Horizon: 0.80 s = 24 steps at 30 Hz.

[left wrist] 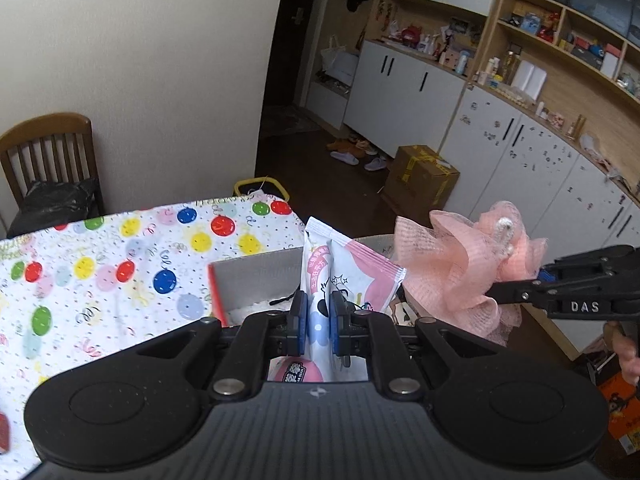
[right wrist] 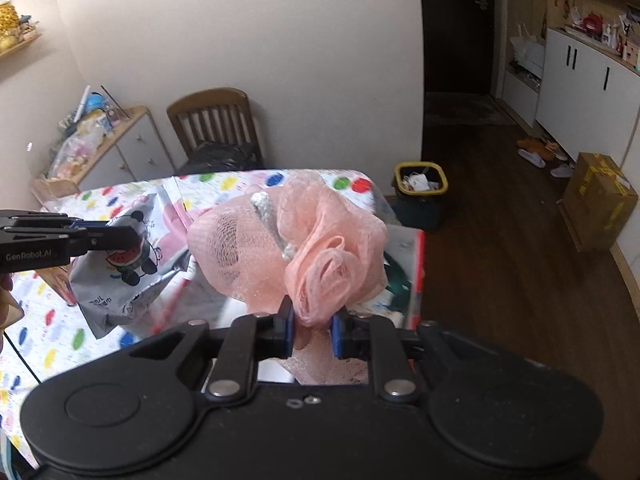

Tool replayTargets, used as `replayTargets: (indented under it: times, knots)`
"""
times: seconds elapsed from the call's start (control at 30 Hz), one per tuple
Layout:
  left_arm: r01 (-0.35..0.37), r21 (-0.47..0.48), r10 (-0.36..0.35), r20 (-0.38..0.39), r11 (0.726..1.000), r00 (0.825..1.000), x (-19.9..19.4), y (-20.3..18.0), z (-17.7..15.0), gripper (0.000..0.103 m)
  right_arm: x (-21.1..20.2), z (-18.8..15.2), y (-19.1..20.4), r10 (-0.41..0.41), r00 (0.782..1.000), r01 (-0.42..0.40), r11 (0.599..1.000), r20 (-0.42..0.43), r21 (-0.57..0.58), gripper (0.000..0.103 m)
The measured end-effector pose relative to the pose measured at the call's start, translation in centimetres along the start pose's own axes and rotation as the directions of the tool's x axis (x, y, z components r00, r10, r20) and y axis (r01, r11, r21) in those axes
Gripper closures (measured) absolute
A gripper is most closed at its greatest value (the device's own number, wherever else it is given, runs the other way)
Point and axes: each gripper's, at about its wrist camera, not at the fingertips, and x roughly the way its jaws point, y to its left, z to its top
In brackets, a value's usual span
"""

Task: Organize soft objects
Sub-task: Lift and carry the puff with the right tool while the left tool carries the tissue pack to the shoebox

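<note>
pouch (left wrist: pixel 352 280) was clamped upright in left gripper (left wrist: pixel 319 316), above box (left wrist: pixel 256 276) at bench (left wrist: pixel 100 280) edge | pink mesh puff (right wrist: pixel 296 248) was pinched in right gripper (right wrist: pixel 311 330), just beside pouch, over same box | open floor (right wrist: pixel 500 240) was seen beyond bench edge; bin (right wrist: pixel 420 184) near corner

Each wrist view sits close behind its own gripper, angled down over the balloon-print table (left wrist: pixel 100 264) toward the far wall. Both share the wooden chair (right wrist: pixel 216 120), yellow-rimmed bin (right wrist: pixel 420 180) and doorway.
</note>
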Motion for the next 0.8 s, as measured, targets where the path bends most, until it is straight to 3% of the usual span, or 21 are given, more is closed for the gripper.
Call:
replayTargets:
  times: [0.4, 0.8]
  knots:
    - [-0.150, -0.131, 0.150, -0.006, 0.980, 0.989, 7.7, -0.2, -0.6, 0.092, 5.1, -0.6, -2.6, 0.000, 0.997, 0.001, 1.000, -0.082, 0.018, 0.087]
    - [-0.188, -0.177, 0.186, -0.028, 0.966, 0.982, 11.5, 1.0, -1.6, 0.092, 9.1, -0.5, -2.1, 0.017, 0.990, -0.017, 1.000, -0.138, 0.001, 0.087]
